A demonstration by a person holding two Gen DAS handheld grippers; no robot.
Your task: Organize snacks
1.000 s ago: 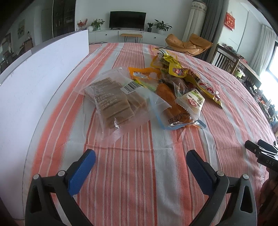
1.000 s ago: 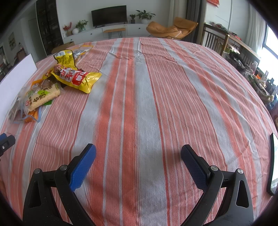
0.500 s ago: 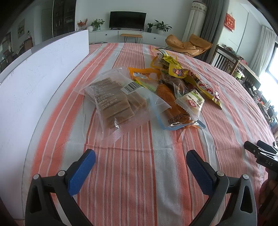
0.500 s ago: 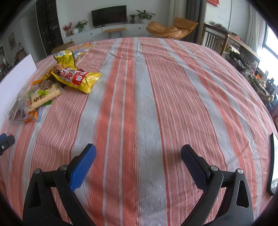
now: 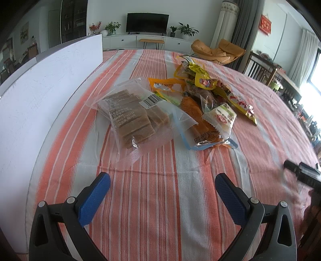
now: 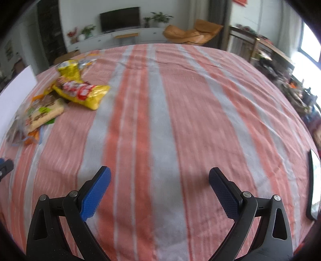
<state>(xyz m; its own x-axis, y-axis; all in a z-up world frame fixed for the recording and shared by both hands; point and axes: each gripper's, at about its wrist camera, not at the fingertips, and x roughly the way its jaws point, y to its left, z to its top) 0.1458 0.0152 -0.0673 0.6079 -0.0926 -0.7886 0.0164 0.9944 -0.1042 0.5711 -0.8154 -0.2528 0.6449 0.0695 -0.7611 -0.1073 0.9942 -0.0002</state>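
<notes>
Currently, our left claw (image 5: 162, 184): spread wide, holding nothing
Our right claw (image 6: 159, 178): spread wide, holding nothing
Snack pile (image 5: 180, 108): on striped counter (image 5: 152, 200)

Bright daylight from right-side windows, blown out; right wrist view motion-blurred; fisheye edges bent, vignetted.

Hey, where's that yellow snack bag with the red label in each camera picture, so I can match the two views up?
Left wrist view: the yellow snack bag lies right of centre, at the far right side of the snack pile.
Right wrist view: it lies upper left, on the near right edge of the pile.
Shared landmark: the television on the far wall.
</notes>
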